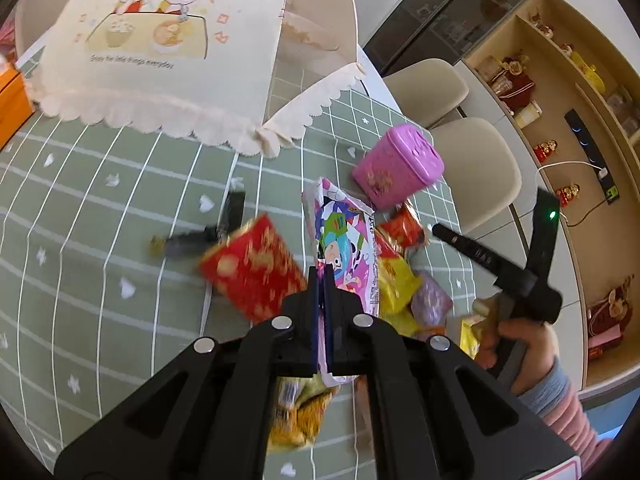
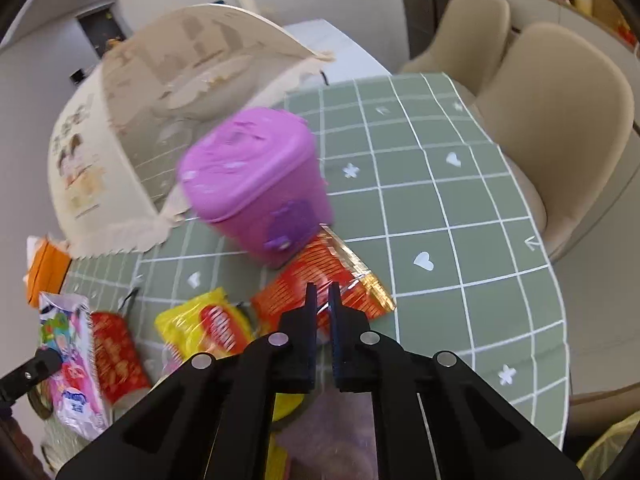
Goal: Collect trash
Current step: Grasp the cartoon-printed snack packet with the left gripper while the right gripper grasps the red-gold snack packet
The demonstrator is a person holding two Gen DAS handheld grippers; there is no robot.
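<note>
My left gripper (image 1: pixel 322 276) is shut on a pink cartoon wrapper (image 1: pixel 344 232), which hangs lifted above the green checked tablecloth (image 1: pixel 100 200). The same wrapper (image 2: pixel 68 344) shows at the left in the right wrist view. My right gripper (image 2: pixel 322 292) is shut on a red-orange foil wrapper (image 2: pixel 312 280) lying beside the pink lidded bin (image 2: pixel 256 184). In the left wrist view this gripper's black fingers (image 1: pixel 440 234) meet that wrapper (image 1: pixel 402 228) just below the bin (image 1: pixel 400 164). A red packet (image 1: pixel 252 268), a yellow wrapper (image 2: pixel 208 324) and a purple one (image 1: pixel 430 304) lie in a pile between the grippers.
A cream mesh food cover (image 1: pixel 160 60) stands at the back of the table, with an orange box (image 2: pixel 46 272) to its left. Beige chairs (image 2: pixel 552 120) ring the right edge. A wooden shelf (image 1: pixel 560 120) lines the wall. A hand (image 1: pixel 516 340) holds the right gripper.
</note>
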